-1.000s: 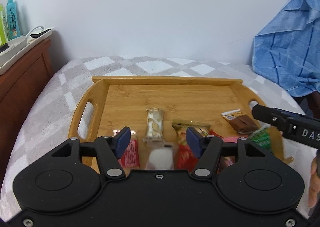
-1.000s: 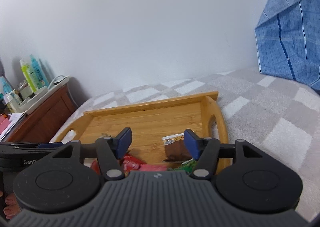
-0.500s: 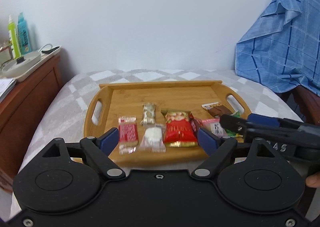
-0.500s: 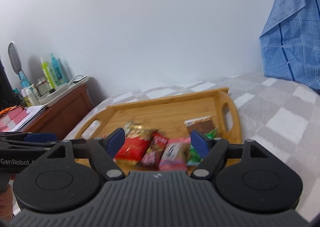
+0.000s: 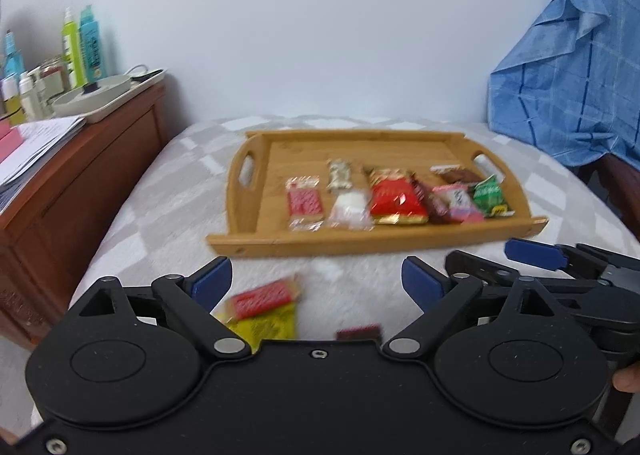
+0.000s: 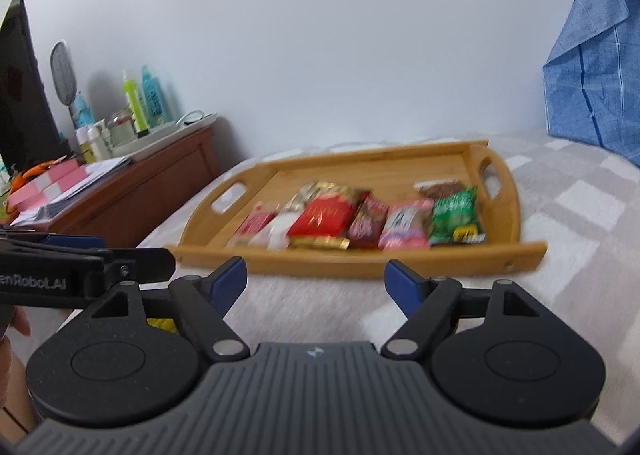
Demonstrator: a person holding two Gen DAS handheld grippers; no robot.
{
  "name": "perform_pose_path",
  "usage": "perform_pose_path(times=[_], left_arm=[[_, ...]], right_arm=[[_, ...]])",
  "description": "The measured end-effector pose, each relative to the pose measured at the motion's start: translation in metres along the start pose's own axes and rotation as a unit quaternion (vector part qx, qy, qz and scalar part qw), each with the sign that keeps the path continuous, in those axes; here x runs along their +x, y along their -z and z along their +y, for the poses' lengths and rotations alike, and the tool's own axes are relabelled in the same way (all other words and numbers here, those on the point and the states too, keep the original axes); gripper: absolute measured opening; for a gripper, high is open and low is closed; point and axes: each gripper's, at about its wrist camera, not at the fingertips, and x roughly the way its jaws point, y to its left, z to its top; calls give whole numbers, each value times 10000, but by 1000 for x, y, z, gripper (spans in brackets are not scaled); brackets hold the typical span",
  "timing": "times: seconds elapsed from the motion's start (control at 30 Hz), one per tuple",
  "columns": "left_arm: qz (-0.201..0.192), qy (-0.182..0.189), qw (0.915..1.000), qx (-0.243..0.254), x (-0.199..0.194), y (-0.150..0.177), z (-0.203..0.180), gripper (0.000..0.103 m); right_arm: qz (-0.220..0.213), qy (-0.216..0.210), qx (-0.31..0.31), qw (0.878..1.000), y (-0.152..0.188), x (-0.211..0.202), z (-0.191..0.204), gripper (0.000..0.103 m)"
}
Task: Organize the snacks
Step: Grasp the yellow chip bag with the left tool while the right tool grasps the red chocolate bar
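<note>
a wooden tray (image 5: 400, 245) with cut-out handles sits on a grey and white checked blanket (image 5: 172, 191), and most of the snacks lie in a row along its near side. from the left wrist view the row reads: a pink and white packet (image 5: 305, 202), a white packet (image 5: 351, 211) with a small pale bar (image 5: 339, 174) just behind it, a large red packet (image 5: 396, 197), a dark red bar (image 5: 430, 201), a pink packet (image 5: 458, 202), and a green packet (image 5: 489, 194) at the right end, with a brown bar (image 5: 456, 174) behind the pink one. the packets lie close together, some touching or overlapping. the left gripper (image 5: 316, 282) hangs over the blanket on the near side of the tray, its jaws spread wide and having just been opening, with nothing between the blue pads. just under it, off the tray, three more snacks lie on the blanket: a red wafer packet (image 5: 262, 299) resting on a yellow packet (image 5: 268, 325), and a dark packet (image 5: 358, 333) mostly hidden by the gripper body. the right gripper (image 6: 316, 279) is also short of the tray, jaws apart and just been opening, gripping nothing. each gripper shows at the edge of the other's view. a wooden cabinet (image 5: 80, 183) with bottles and papers stands at the left, and a blue checked cloth (image 5: 568, 87) hangs at the right. both views are somewhat blurred.
</note>
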Motion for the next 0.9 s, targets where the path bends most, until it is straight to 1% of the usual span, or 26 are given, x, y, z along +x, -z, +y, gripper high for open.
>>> perform_pose_path(times=[0.03, 0.07, 0.1, 0.13, 0.17, 0.2, 0.3, 0.4, 0.43, 0.47, 0.5, 0.53, 0.6, 0.67, 0.73, 0.8, 0.83, 0.87, 0.9], left_arm=[[23, -44, 10000, -16, -1, 3, 3, 91], [61, -88, 9999, -27, -1, 6, 6, 87], [135, -89, 9999, -9, 0, 9, 8, 79], [225, -67, 9997, 18, 1, 11, 11, 73], [310, -54, 9995, 27, 2, 14, 14, 64], [384, -36, 9993, 20, 4, 16, 16, 59], [538, 3, 9985, -66, 8, 21, 24, 58], [671, -29, 9977, -128, 13, 26, 29, 55], [658, -55, 9977, -154, 13, 27, 31, 55], [627, -89, 9979, -165, 13, 29, 32, 64], [612, -140, 9979, -170, 13, 30, 34, 80], [598, -200, 9979, -178, 14, 32, 35, 85], [584, -267, 9978, -179, 16, 33, 38, 87], [671, -306, 9971, -204, 22, 35, 41, 90], [784, -289, 9961, -288, 28, 37, 45, 90], [850, -201, 9955, -368, 32, 40, 46, 90], [873, -165, 9953, -394, 34, 41, 46, 90], [893, -137, 9951, -396, 35, 42, 46, 90], [897, -116, 9952, -381, 37, 43, 45, 87]], right_arm=[[26, -15, 32, 10000, 4, -1, 1, 86], [72, -43, 64, 9999, 8, -2, 3, 86], [119, -84, 90, 9999, 12, -3, 5, 86], [150, -119, 109, 9998, 15, -4, 7, 86], [174, -150, 113, 9997, 19, -5, 9, 86], [194, -166, 108, 9996, 23, -7, 11, 86], [325, -258, 75, 9991, 33, -7, 18, 86], [540, -516, 26, 9972, 43, -5, 27, 86], [565, -579, -31, 9967, 46, -4, 30, 86], [572, -629, -127, 9963, 48, -4, 35, 86], [561, -672, -244, 9959, 51, -5, 40, 86], [545, -710, -365, 9953, 53, -5, 45, 86], [553, -766, -552, 9940, 56, -4, 54, 86], [608, -830, -646, 9926, 59, -1, 61, 86], [684, -904, -739, 9908, 62, 2, 67, 86], [692, -898, -865, 9898, 65, 4, 73, 82], [654, -866, -966, 9894, 67, 4, 76, 75], [634, -796, -1074, 9890, 68, 4, 79, 63], [621, -709, -1144, 9890, 69, 4, 81, 56]])
